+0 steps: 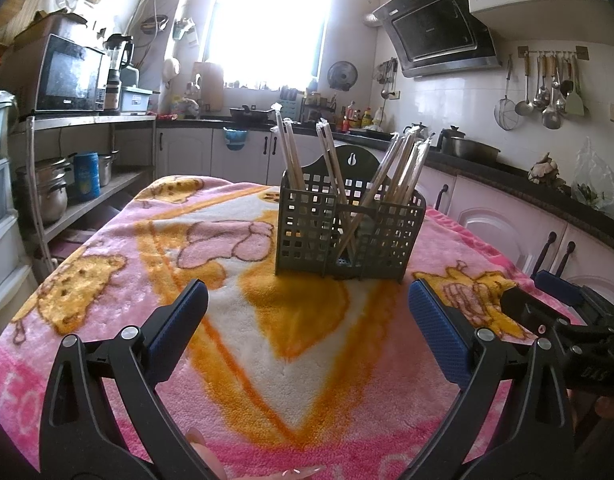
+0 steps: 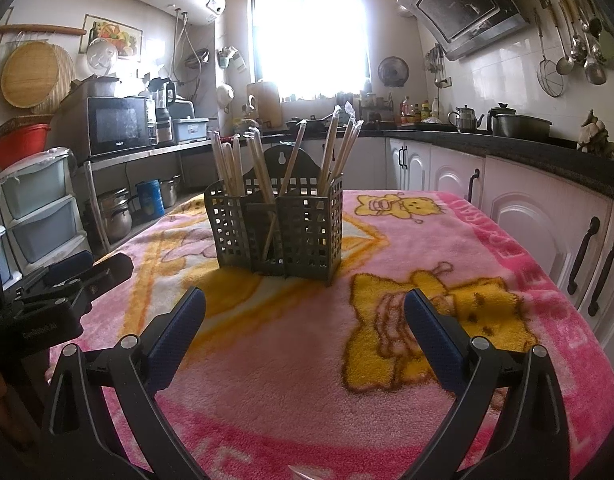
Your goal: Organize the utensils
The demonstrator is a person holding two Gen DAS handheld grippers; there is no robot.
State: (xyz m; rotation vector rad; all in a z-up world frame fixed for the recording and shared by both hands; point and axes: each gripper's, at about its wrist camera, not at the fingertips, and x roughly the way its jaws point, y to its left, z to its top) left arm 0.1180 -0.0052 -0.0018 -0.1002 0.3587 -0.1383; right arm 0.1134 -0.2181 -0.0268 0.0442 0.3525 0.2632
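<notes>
Blue-padded fingers (image 1: 179, 320) of the left gripper (image 1: 307, 316) sit lowest in the left view, spread wide, nothing between them. Right gripper (image 2: 305, 316) same: spread wide, empty, hovering over the pink blanket (image 2: 267, 360) short of the holder. Each gripper shows at the edge of the other's view, so they sit side by side, near each other.

Grey perforated holder (image 1: 347, 224) stands upright on the blanket, ahead of both grippers and apart from them. Chopsticks (image 1: 391, 168), most in clear wrappers, stand in its compartments, leaning outward at mixed angles; some cross inside the middle section. No loose utensils visible on the blanket around the holder, so the task looks either done or about to be sorting between compartments; cannot tell which.

Risks, as judgement:
- holder looks light and sits on soft fleece; a sideways pull on a stick could tip or drag it
- crossed sticks may snag, lifting neighbours out with the one grabbed
- slick wrappers could slip in the pads
- window (image 2: 307, 32) behind the holder is blown out, stick tips hard to read against it
- grippers close together, could bump reaching for the same section
</notes>
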